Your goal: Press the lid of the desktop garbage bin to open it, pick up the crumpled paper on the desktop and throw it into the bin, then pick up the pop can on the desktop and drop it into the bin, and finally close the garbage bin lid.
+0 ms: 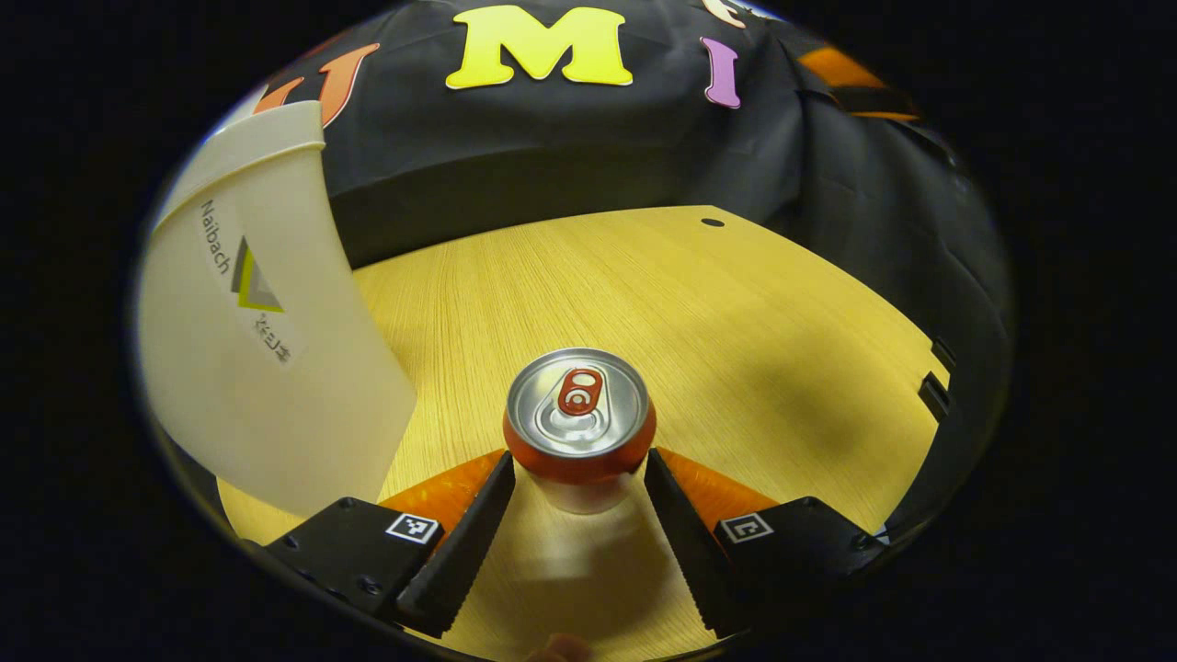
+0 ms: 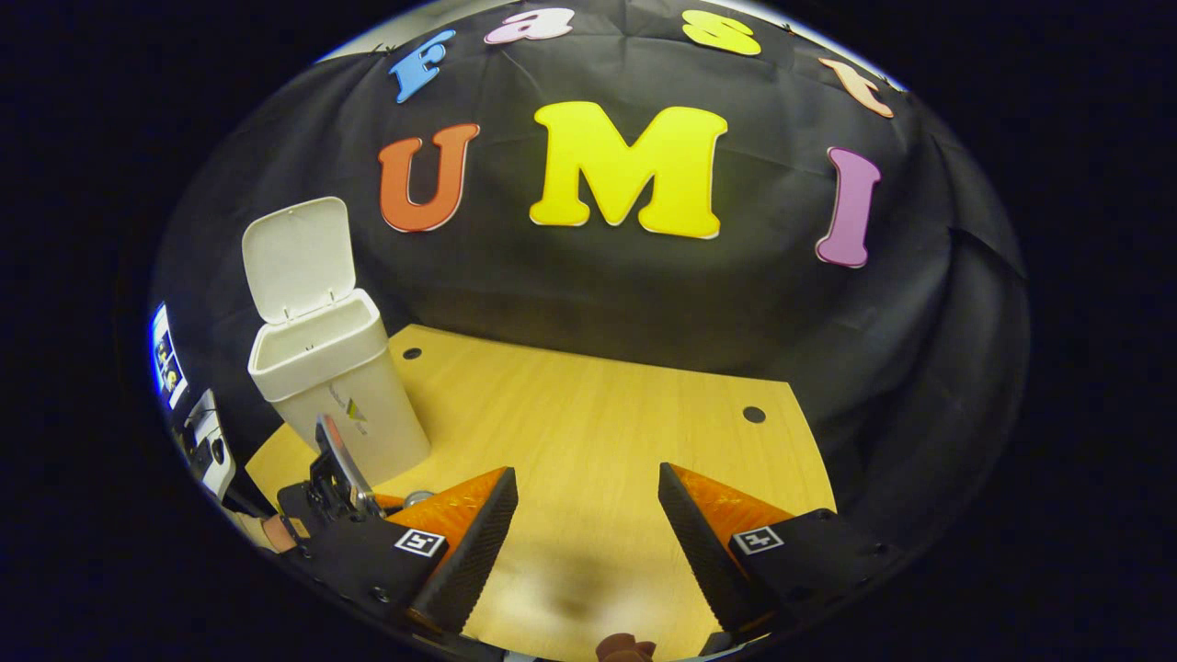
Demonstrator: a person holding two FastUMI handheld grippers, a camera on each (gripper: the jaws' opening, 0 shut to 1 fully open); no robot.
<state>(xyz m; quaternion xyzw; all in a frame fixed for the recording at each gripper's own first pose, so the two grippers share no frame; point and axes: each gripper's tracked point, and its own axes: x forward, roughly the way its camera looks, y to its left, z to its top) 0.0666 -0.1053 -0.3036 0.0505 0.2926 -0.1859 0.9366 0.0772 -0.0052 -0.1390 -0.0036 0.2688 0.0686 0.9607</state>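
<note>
Pop can (image 1: 579,423) upright on the wooden desktop (image 1: 736,313), silver top and red pull tab facing up, orange band below the rim, standing between the fingers of the left gripper (image 1: 579,478); fingers spread wide on either side, tips close beside the can's body, contact not clear, so not clamped. Desktop garbage bin (image 1: 267,368) just to the can's left in the left gripper view, pale wall tilted by the lens. In the right gripper view, same garbage bin (image 2: 336,386) at the table's far left corner with lid (image 2: 299,257) standing upright, mouth open. Right gripper (image 2: 588,515) held above bare desktop (image 2: 588,423), fingers wide apart, nothing between them. Left gripper's body (image 2: 336,487) visible low at left in that view, just in front of the bin
</note>
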